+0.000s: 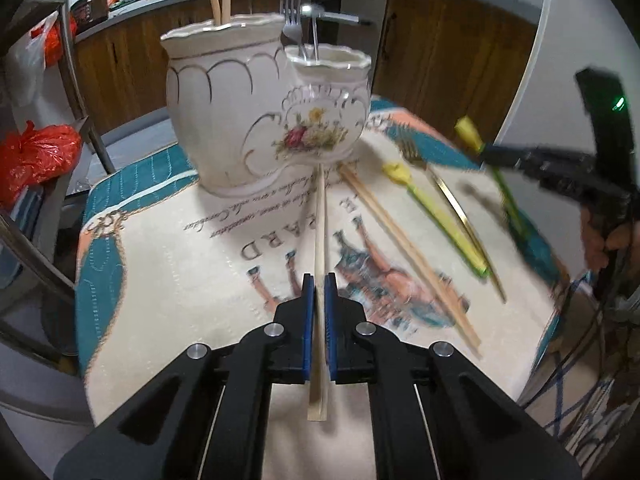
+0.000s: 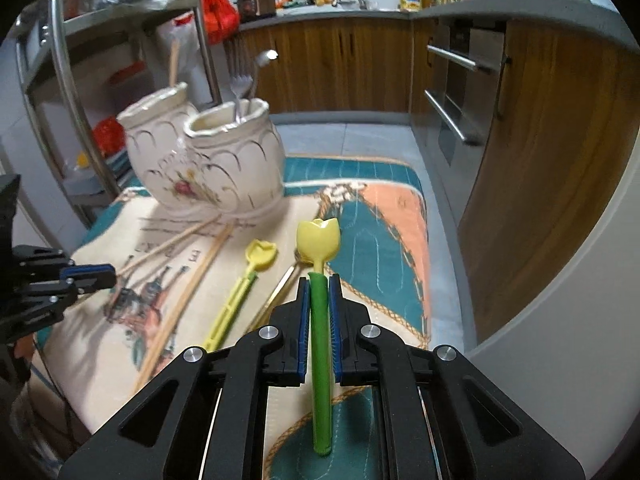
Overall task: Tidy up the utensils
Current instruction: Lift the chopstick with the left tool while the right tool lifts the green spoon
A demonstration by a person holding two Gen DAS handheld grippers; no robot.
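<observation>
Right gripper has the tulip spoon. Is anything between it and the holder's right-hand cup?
Nothing visible blocks the way. The right gripper is shut on the green-handled tulip spoon, clear of the mat. The ceramic holder stands ahead to its left; its nearer cup already holds forks, with open room beside them.

A printed cloth (image 1: 168, 280) in cream, teal and peach covers the worktop. Behind it run wooden cabinets (image 2: 340, 64) under a grey counter (image 2: 320, 14). Red plastic bags (image 1: 36, 156) sit by a metal rack (image 2: 64, 64) beside it.
</observation>
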